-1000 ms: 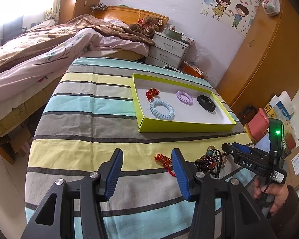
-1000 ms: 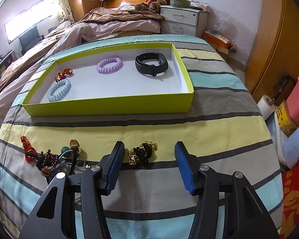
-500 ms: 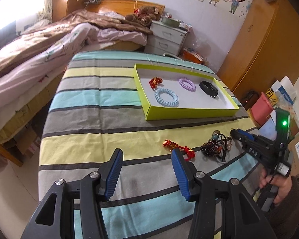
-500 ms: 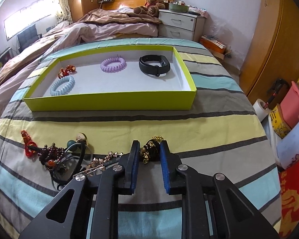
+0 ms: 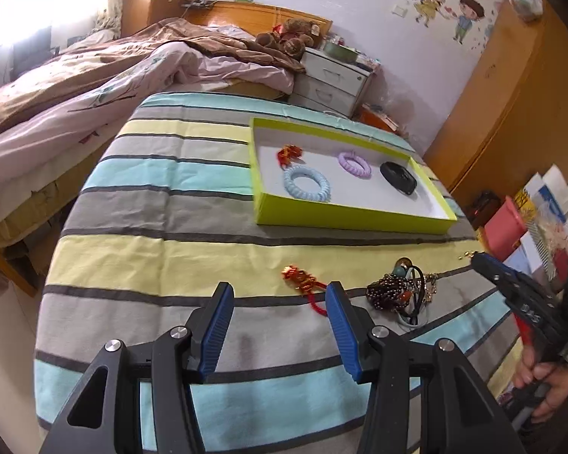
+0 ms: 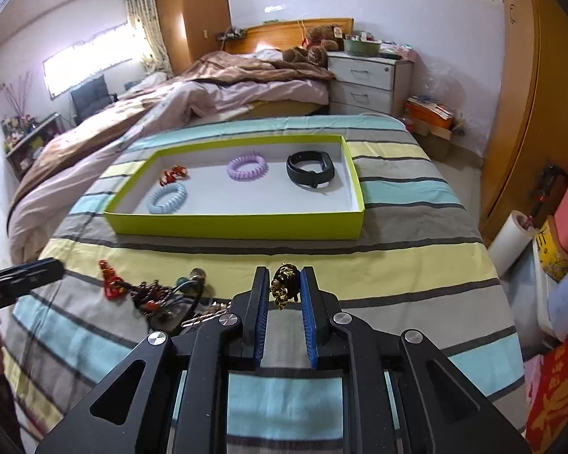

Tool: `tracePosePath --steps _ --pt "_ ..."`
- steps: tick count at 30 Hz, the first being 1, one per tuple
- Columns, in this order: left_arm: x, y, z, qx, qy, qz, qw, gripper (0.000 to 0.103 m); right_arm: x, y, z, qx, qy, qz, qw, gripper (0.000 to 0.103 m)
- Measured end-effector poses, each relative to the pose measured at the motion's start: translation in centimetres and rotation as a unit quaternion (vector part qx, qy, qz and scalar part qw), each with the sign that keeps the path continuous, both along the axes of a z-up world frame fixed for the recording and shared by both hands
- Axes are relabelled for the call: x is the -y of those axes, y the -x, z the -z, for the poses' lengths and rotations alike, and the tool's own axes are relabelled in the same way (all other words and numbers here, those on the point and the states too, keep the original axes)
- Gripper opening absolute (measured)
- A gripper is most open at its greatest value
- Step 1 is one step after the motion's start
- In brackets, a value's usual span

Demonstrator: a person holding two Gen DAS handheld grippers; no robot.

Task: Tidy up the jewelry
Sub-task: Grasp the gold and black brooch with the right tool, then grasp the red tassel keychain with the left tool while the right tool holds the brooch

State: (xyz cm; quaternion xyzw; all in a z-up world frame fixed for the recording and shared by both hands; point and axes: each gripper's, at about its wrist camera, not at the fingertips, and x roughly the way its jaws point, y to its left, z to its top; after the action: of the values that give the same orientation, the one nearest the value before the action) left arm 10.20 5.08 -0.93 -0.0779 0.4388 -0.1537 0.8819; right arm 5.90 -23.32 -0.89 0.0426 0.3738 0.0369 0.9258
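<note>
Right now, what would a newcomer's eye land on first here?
Probably the lime-green tray on the striped cloth, holding a blue coil band, a purple coil band and a black wristband. Next, the right tool shut on a black-and-gold bracelet, beside a tangled jewelry pile.

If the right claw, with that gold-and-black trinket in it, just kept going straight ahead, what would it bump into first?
Most likely the near wall of the yellow-green tray. The right claw, shut on the gold-and-black bracelet, points across bare striped bedspread toward it. Depth is unclear: held high, it might pass over the rim.
</note>
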Motion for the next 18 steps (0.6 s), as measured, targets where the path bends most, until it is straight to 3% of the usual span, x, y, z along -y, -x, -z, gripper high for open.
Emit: tracePosePath --steps 5,9,18 --pt "2.0 -1.5 1.0 -0.014 -0.019 -0.013 0.9996 0.05 0.5 0.6 0.1 0.001 -0.011 -0.01 1.0 0.017" --pt "3.5 -2.7 2.2 -0.026 -0.058 -0.022 0.9977 0.05 1.1 1.1 -0.3 0.005 -0.019 -0.01 1.0 0.017" --pt "4.7 -2.3 2.6 -0.021 -0.067 -0.027 0.9971 0.05 1.1 0.5 -0.8 0.004 -0.016 -0.024 1.0 0.017"
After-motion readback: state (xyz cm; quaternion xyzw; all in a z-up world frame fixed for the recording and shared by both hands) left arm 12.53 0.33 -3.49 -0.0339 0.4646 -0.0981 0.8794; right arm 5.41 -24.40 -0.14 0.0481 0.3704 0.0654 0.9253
